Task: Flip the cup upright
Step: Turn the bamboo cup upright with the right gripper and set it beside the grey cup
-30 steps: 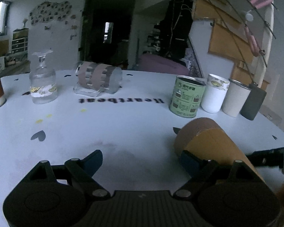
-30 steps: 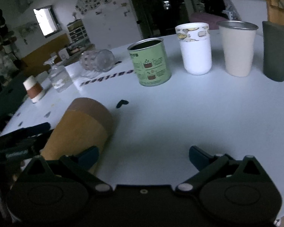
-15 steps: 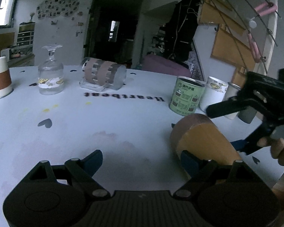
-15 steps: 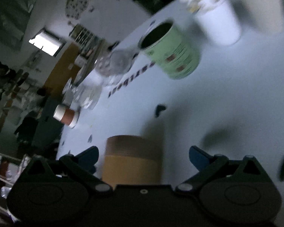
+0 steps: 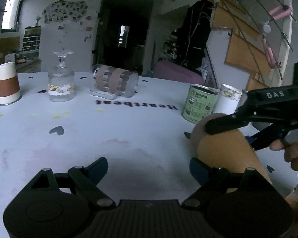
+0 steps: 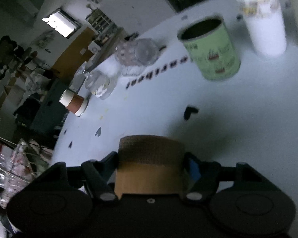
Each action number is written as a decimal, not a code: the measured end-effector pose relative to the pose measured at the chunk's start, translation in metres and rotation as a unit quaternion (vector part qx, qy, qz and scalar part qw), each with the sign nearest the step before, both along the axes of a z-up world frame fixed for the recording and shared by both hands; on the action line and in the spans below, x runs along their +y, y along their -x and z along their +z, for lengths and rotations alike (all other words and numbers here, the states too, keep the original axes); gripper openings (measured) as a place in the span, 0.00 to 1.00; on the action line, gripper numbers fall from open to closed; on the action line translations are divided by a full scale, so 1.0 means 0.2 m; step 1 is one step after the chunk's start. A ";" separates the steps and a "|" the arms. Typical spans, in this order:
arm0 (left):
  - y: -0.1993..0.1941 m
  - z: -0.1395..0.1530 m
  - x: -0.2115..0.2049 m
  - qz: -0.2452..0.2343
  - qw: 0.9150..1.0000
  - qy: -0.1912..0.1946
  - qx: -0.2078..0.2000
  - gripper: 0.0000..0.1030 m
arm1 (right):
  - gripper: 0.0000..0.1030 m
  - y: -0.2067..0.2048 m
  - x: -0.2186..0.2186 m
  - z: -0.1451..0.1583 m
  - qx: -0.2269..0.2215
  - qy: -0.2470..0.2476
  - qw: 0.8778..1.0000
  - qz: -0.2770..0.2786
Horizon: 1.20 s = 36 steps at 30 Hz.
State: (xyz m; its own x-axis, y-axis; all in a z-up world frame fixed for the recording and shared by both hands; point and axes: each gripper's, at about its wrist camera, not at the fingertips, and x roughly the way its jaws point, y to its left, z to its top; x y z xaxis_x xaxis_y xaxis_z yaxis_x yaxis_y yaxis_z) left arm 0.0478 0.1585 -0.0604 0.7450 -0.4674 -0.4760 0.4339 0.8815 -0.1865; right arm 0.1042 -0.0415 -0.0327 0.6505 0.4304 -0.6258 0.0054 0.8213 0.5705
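Right wrist view: tapered brown paper cup (image 6: 151,164) between closed jaws.

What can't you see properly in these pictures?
- Brown paper cup: its open end is hidden behind the right gripper in the right wrist view.
- White cup: its pattern is blurred there.
- Grey cup: almost all hidden behind the right gripper in the left wrist view.
- Green can: label writing too small.

white table (image 5: 129,130), green tin (image 5: 200,107), upturned glass (image 5: 61,87)
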 end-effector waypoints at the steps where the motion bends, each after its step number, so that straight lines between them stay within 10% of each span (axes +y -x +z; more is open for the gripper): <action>1: 0.00 0.00 0.00 0.001 1.000 0.000 -0.002 0.87 | 0.71 0.01 0.00 0.01 -0.009 0.011 1.000 -0.004; 14: 0.03 0.04 -0.01 0.002 1.000 -0.001 -0.016 0.87 | 0.71 0.18 -0.18 0.18 -0.111 0.151 0.977 -0.106; 36: 0.05 0.04 -0.09 -0.009 1.000 -0.013 -0.017 0.87 | 0.71 0.29 -0.72 0.14 -0.119 0.339 0.878 -0.316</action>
